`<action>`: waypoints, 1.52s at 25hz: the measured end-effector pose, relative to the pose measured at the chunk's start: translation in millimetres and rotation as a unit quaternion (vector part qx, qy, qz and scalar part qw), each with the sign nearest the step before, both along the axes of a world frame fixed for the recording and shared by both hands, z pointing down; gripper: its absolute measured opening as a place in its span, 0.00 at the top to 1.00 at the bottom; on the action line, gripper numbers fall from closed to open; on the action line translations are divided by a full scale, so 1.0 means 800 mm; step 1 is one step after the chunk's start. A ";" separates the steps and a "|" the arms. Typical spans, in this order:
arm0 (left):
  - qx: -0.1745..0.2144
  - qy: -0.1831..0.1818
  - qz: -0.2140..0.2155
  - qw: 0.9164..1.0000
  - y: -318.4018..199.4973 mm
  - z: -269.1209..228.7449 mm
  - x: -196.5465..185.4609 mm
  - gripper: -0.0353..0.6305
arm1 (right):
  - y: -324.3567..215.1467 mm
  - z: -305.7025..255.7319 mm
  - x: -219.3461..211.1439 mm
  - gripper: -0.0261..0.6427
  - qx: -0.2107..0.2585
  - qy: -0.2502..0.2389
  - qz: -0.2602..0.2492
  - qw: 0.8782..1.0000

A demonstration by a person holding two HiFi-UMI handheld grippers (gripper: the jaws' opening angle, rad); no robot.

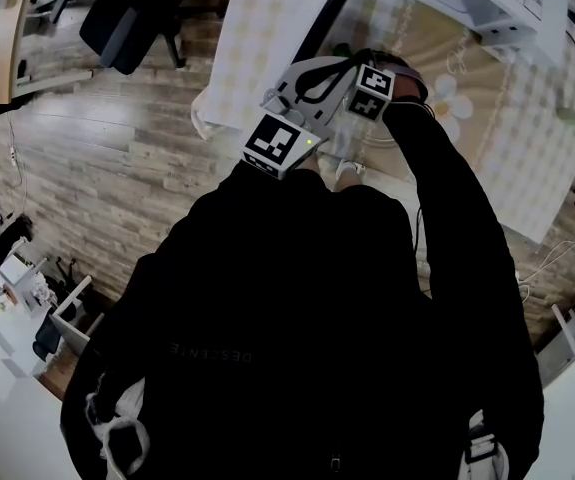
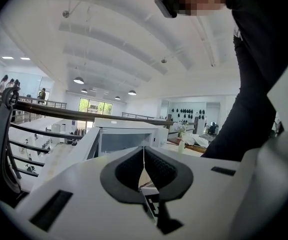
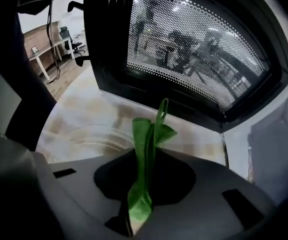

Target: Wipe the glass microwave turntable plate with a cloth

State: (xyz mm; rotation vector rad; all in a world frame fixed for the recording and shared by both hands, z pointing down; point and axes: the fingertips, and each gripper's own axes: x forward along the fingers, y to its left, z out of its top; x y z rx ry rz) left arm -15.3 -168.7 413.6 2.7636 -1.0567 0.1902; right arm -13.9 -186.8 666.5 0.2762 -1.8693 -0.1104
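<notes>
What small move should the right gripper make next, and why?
Probably lower the right gripper until the green cloth touches the glass plate. Its jaws are shut on the cloth, and the plate seems to lie on the tablecloth just beyond them, before the open microwave door.

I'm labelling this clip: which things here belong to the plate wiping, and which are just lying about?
For the job: green cloth, pinched in the right tongs; clear round glass turntable plate on the checked tablecloth; white microwave with its mesh-window door open.
Lying about: black office chair; wooden desk. The left tongs are shut, empty.
</notes>
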 end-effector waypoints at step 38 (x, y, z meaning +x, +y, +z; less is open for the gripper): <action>0.006 0.014 0.022 1.000 0.055 -0.018 -0.007 0.91 | 0.248 0.009 -0.020 0.86 -0.178 0.000 -0.060 0.982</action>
